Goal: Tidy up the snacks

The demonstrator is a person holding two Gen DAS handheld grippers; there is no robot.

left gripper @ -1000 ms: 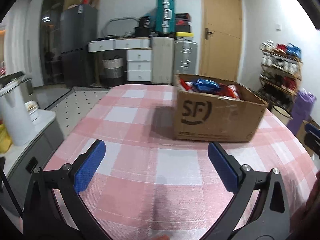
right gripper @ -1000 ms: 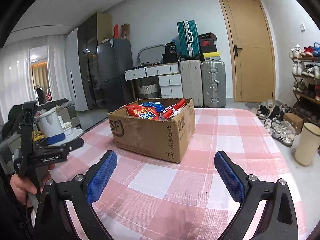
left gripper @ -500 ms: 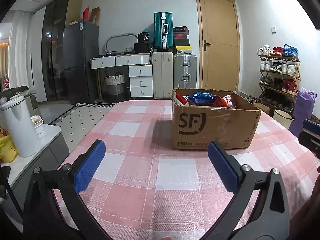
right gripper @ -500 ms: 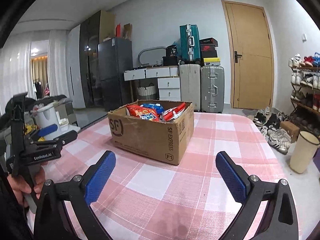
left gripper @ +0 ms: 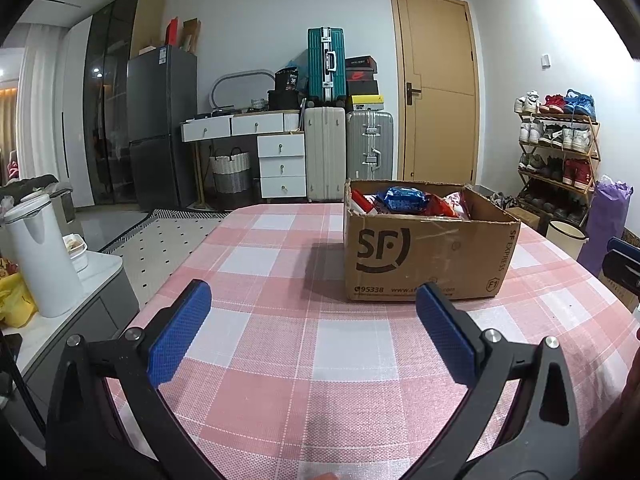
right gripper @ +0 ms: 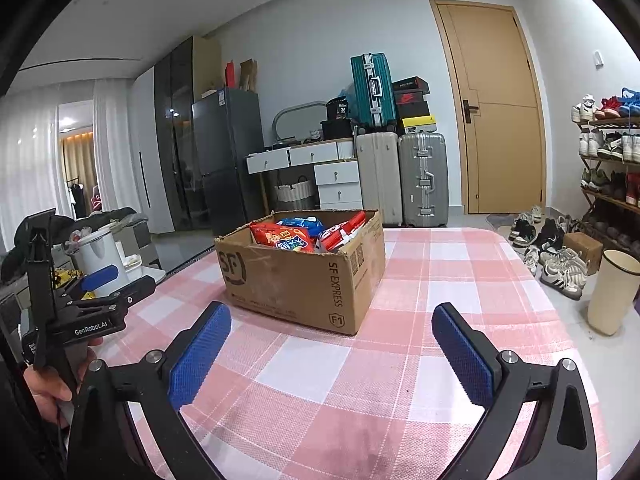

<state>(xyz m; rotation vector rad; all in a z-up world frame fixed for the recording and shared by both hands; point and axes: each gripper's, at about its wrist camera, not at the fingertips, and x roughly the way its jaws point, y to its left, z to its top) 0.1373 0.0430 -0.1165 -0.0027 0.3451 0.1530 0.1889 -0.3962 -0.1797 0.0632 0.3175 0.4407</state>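
1. Left wrist view: the left tongs [left gripper: 312, 312] gaped wide and empty above the checked bench [left gripper: 280, 264], short of the cardboard box [left gripper: 424, 256] of snack packets [left gripper: 404, 198].
2. Right wrist view: the right tongs [right gripper: 330, 336] also hung wide apart, gripping nothing; the box [right gripper: 304, 276] sat mid-bench ahead, snacks [right gripper: 282, 238] inside.

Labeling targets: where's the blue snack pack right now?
Inside the open SF cardboard box on the checked tablecloth; the blue snack pack lies on top of the red packs, ahead of both open grippers.
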